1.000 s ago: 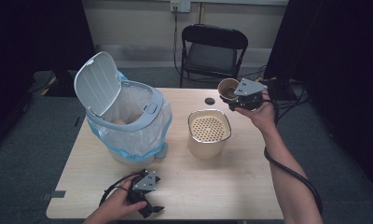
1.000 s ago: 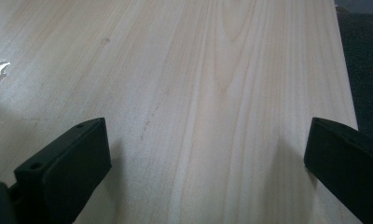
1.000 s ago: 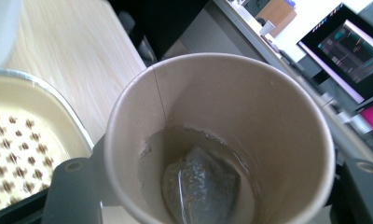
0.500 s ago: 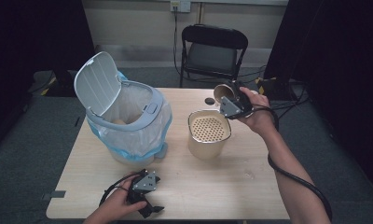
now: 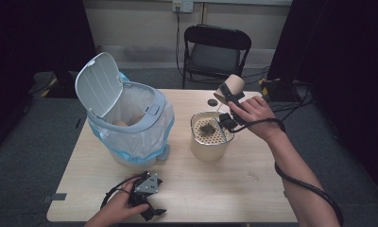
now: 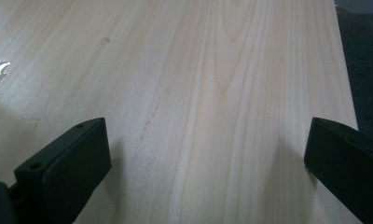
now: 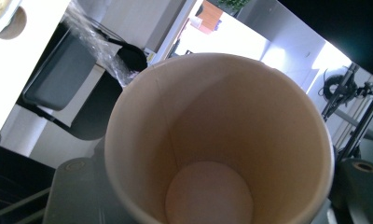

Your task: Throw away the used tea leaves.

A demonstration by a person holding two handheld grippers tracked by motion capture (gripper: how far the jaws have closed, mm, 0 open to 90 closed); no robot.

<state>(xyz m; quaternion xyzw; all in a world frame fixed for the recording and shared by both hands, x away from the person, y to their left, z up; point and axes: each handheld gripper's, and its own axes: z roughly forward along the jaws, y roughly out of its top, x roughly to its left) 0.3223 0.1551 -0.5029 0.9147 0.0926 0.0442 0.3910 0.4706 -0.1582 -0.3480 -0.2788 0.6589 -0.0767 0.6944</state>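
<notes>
A: Where is the paper cup (image 5: 230, 87)?

B: Clamped in the right gripper (image 5: 228, 109), tipped mouth-down over the round cream strainer pot (image 5: 209, 142) at the table's (image 5: 253, 198) middle right. A dark clump lies on its perforated insert.

A: And the left gripper (image 5: 147, 204)?

B: It rests at the near edge, jaws spread wide on nothing. Bare pale wood lies ahead, its right edge close.

A: Anything else?

B: The right gripper view looks into the cup's smooth empty inside. A lidded bin (image 5: 125, 124) with a plastic liner stands left.
</notes>
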